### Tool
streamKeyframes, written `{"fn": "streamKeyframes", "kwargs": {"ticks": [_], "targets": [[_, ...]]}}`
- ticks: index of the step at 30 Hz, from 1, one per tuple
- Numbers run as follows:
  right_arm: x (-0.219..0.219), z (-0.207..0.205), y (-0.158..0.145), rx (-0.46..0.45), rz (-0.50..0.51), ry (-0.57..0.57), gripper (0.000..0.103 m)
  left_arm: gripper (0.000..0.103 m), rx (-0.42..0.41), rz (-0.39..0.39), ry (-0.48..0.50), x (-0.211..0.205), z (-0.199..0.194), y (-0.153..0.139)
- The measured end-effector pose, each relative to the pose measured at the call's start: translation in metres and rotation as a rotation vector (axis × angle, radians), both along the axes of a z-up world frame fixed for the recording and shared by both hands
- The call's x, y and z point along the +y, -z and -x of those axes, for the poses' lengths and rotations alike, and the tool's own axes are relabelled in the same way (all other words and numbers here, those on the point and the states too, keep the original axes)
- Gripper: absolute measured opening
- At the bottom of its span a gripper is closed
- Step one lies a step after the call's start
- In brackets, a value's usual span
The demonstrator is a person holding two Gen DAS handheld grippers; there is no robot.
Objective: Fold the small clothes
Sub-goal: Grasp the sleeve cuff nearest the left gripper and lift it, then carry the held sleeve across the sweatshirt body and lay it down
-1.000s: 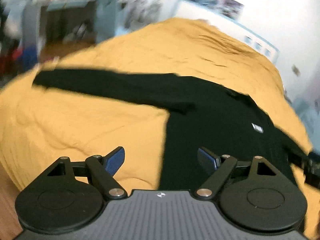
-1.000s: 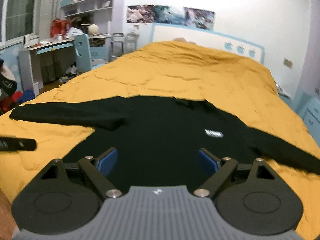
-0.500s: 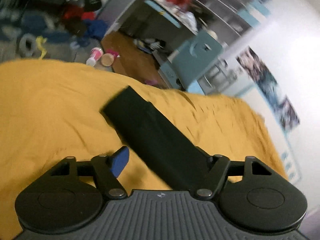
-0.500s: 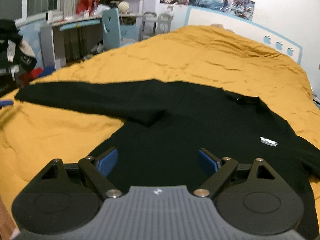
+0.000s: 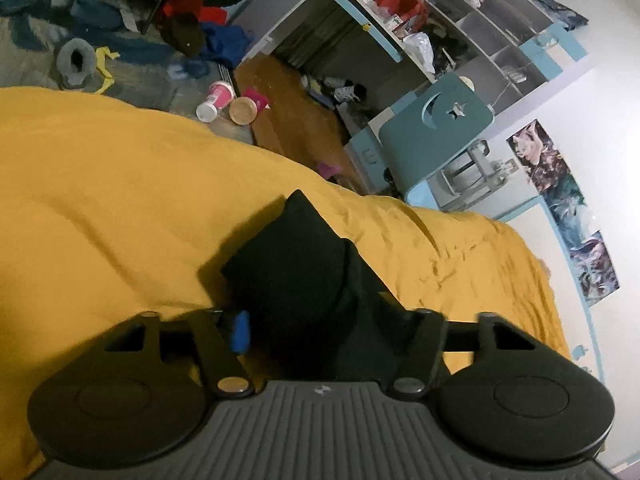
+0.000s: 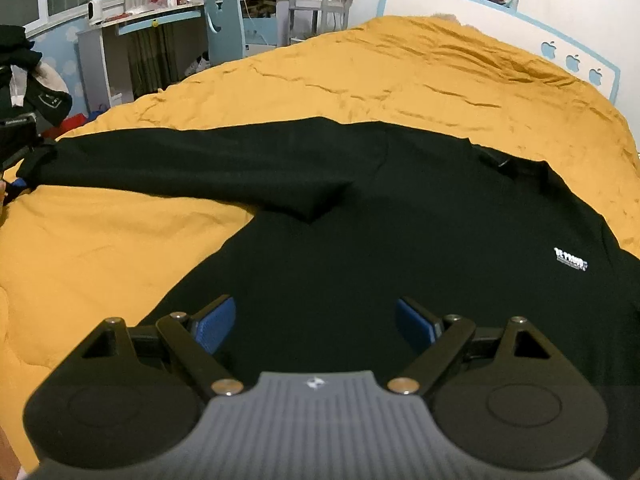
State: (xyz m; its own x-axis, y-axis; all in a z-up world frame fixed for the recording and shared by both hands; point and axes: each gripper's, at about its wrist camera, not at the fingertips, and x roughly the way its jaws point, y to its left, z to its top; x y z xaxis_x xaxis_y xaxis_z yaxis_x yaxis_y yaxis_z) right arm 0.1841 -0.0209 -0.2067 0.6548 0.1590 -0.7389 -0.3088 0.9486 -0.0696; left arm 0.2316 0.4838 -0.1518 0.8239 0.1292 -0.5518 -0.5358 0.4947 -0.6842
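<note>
A black long-sleeved sweater [image 6: 360, 232] with a small white chest print lies flat on the yellow bed cover [image 6: 360, 72]. Its left sleeve [image 6: 192, 164] stretches out to the left edge of the bed. In the left wrist view the sleeve's cuff end [image 5: 296, 264] lies between the fingers of my left gripper [image 5: 320, 332], which stand wide apart around it; the cloth hides the right finger. The left gripper also shows at the sleeve end in the right wrist view [image 6: 16, 176]. My right gripper [image 6: 316, 320] is open and empty above the sweater's lower body.
The bed's left edge drops to a floor with cups [image 5: 216, 100], clothes [image 5: 192, 28] and a rug. A blue chair [image 5: 436, 128] and a desk with shelves [image 5: 480, 32] stand beyond. The headboard [image 6: 500, 8] is at the far end.
My left gripper has swung from the sweater's body out to the left sleeve's cuff and come down around it. My right gripper has shifted left and closer over the sweater, still open.
</note>
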Motion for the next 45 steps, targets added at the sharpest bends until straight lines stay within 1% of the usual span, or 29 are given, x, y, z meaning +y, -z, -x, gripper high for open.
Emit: {"fn": "streamKeyframes", "kwargs": {"ticks": [1,2,5,7,9,13,16,19,20,22,25,28,31,33,34,35,37,38,39,40,41,42,43,45], "targets": [[-0.001,0.000,0.001,0.004,0.002,0.000,0.083,0.024,0.003,-0.016,0.005,-0.001,0.000,-0.001],[-0.001,0.000,0.001,0.007,0.006,0.001,0.083,0.014,0.007,-0.016,0.010,-0.001,0.000,-0.001],[-0.007,0.000,0.001,0.006,0.011,0.010,0.083,0.012,-0.011,-0.010,0.003,-0.001,0.002,-0.003],[-0.012,0.001,0.000,0.007,0.010,0.023,0.083,0.011,-0.026,-0.028,0.012,-0.003,0.001,-0.012],[-0.020,0.003,-0.002,0.007,0.000,0.036,0.083,0.011,-0.054,-0.059,0.036,-0.009,-0.002,-0.030],[-0.040,0.008,-0.003,-0.002,-0.013,0.067,0.083,0.011,-0.134,-0.123,0.109,-0.038,-0.015,-0.077],[-0.060,0.010,0.000,0.013,-0.021,0.110,0.083,0.011,-0.209,-0.165,0.202,-0.077,-0.029,-0.116],[-0.085,0.014,0.004,0.039,-0.037,0.150,0.083,0.010,-0.278,-0.205,0.319,-0.131,-0.049,-0.155],[-0.093,0.016,0.004,0.044,-0.041,0.158,0.083,0.010,-0.297,-0.210,0.353,-0.147,-0.054,-0.163],[-0.109,0.021,0.005,0.047,-0.045,0.175,0.083,0.010,-0.341,-0.218,0.445,-0.193,-0.070,-0.181],[-0.136,0.029,0.004,0.046,-0.062,0.207,0.083,0.010,-0.391,-0.201,0.567,-0.258,-0.090,-0.194],[-0.166,0.037,0.004,0.045,-0.089,0.254,0.083,0.010,-0.425,-0.173,0.699,-0.334,-0.110,-0.195],[-0.196,0.043,0.004,0.045,-0.122,0.309,0.083,0.010,-0.427,-0.126,0.823,-0.405,-0.127,-0.181],[-0.216,0.047,0.005,0.049,-0.139,0.347,0.083,0.010,-0.413,-0.098,0.903,-0.451,-0.137,-0.167],[-0.225,0.048,0.005,0.051,-0.145,0.363,0.083,0.010,-0.400,-0.078,0.938,-0.474,-0.142,-0.156],[-0.235,0.050,0.006,0.054,-0.149,0.382,0.083,0.010,-0.386,-0.063,0.965,-0.487,-0.145,-0.146],[-0.251,0.053,0.008,0.059,-0.151,0.415,0.083,0.011,-0.337,-0.046,1.059,-0.527,-0.154,-0.121],[-0.260,0.054,0.009,0.062,-0.150,0.434,0.083,0.016,-0.298,-0.029,1.102,-0.545,-0.157,-0.106],[-0.267,0.054,0.011,0.065,-0.148,0.450,0.083,0.019,-0.237,0.019,1.150,-0.563,-0.162,-0.090],[-0.275,0.056,0.013,0.068,-0.144,0.467,0.083,0.021,-0.194,0.062,1.182,-0.572,-0.163,-0.082],[-0.283,0.057,0.015,0.071,-0.140,0.484,0.083,0.021,-0.170,0.103,1.205,-0.579,-0.165,-0.075],[-0.290,0.058,0.016,0.072,-0.139,0.496,0.083,0.021,-0.184,0.124,1.213,-0.579,-0.164,-0.072],[-0.297,0.060,0.017,0.074,-0.140,0.509,0.083,0.021,-0.204,0.119,1.210,-0.573,-0.162,-0.074],[-0.312,0.059,0.016,0.061,-0.161,0.534,0.083,0.025,-0.228,0.060,1.192,-0.551,-0.159,-0.081]]}}
